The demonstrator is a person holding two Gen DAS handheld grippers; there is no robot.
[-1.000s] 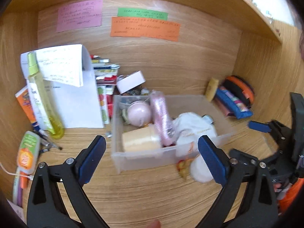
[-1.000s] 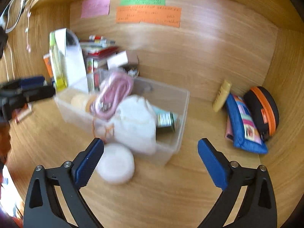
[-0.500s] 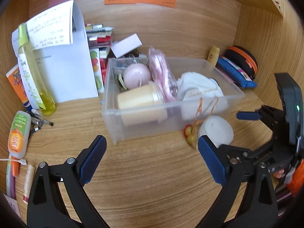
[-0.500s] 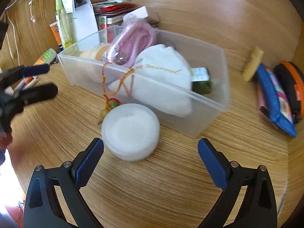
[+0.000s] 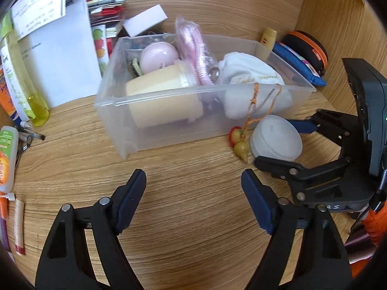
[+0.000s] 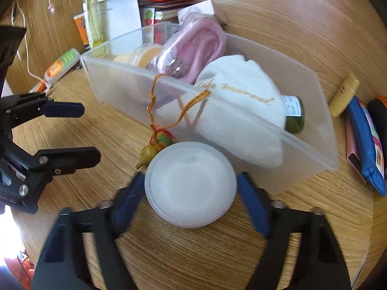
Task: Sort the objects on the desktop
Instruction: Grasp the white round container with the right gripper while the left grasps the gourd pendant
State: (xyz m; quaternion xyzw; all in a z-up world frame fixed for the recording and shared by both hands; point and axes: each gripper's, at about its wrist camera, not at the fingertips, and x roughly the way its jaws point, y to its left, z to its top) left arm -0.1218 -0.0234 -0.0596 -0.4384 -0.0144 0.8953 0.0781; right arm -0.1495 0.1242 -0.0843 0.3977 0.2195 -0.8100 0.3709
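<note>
Both views sank toward wooden desk (image 5: 193, 229).

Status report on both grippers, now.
Right gripper closing around round white plastic container. Left gripper empty, also closing. Bird charm touches container.

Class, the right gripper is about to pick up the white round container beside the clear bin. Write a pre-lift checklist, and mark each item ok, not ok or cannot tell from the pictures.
1. White round container sits between the right gripper fingers: ok; its jaws have just been closing.
2. Pads firmly pressing its sides: cannot tell, blurred.
3. Orange cord of the bird charm clear of the container: not ok, the charm lies against it and the cord hangs over the clear bin rim.
4. Left gripper empty and out of the way: ok; its jaws have just narrowed over bare desk.
5. Space in the bin: cannot tell.
</note>
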